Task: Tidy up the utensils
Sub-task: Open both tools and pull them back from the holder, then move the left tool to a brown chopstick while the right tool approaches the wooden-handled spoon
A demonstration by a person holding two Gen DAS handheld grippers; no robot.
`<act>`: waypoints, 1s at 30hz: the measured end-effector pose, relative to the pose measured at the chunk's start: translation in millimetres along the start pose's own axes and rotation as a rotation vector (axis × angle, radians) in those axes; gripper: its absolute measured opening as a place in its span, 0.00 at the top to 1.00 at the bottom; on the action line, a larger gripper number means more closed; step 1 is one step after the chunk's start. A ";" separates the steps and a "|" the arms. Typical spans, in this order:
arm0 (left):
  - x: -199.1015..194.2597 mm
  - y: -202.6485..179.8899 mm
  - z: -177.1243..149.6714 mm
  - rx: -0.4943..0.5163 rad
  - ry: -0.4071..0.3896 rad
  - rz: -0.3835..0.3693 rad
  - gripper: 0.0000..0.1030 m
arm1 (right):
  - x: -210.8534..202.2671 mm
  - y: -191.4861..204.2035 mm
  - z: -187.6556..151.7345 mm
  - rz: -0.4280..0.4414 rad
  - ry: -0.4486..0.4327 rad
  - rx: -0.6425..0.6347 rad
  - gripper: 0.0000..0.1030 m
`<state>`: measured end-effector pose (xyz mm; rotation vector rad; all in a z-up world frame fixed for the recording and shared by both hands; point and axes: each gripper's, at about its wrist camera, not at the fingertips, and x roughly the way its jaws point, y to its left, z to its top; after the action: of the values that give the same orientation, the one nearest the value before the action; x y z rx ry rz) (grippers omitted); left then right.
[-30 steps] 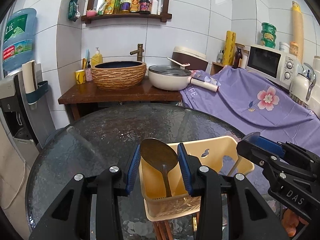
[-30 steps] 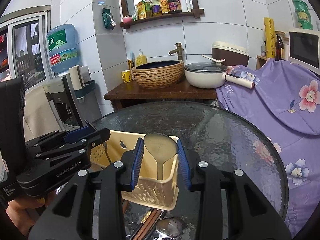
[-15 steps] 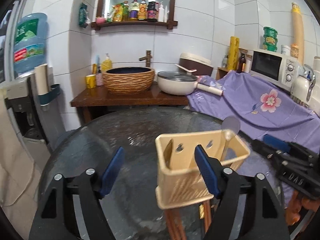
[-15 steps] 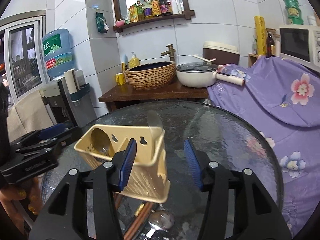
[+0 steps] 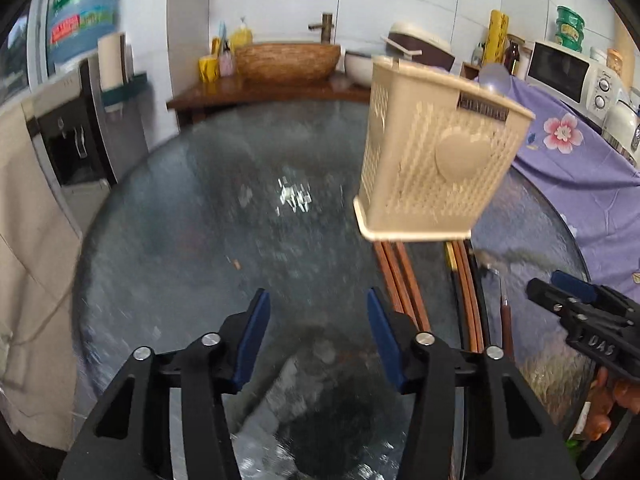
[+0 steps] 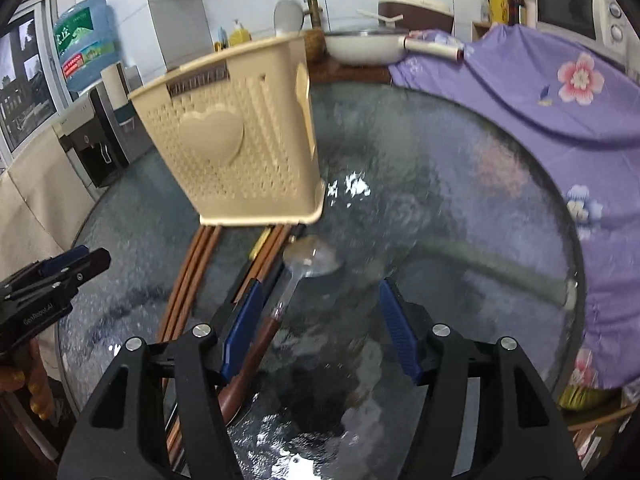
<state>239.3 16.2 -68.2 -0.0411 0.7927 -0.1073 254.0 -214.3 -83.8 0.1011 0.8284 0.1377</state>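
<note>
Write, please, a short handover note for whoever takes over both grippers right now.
Left gripper: empty, fingers apart after just closing a little, nothing between them.
Right gripper: empty, fingers just opening; the loose spoon lies by one finger, ungripped.
Basket stands on the glass table.
Done: a stored spoon shows above the rim.
Left: the loose spoon and the chopsticks in front of the basket.

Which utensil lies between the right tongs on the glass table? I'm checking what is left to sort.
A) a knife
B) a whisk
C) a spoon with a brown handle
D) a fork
C: in the right wrist view a spoon with a brown handle lies on the glass table, between the open right tongs.
</note>
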 end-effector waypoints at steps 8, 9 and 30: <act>9.5 -6.5 -10.4 0.004 0.034 -0.029 0.56 | 28.5 5.5 8.0 -0.057 0.052 0.016 0.41; 9.4 -6.8 -10.6 0.005 0.034 -0.027 0.56 | 31.1 5.1 10.0 -0.063 0.055 0.019 0.41; 29.9 -17.6 0.2 0.025 0.090 -0.094 0.56 | 76.2 6.2 50.7 -0.067 0.135 -0.041 0.53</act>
<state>258.9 -4.6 -87.9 -0.0503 0.8797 -0.2087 341.8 -197.8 -104.2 0.0252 0.9621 0.0991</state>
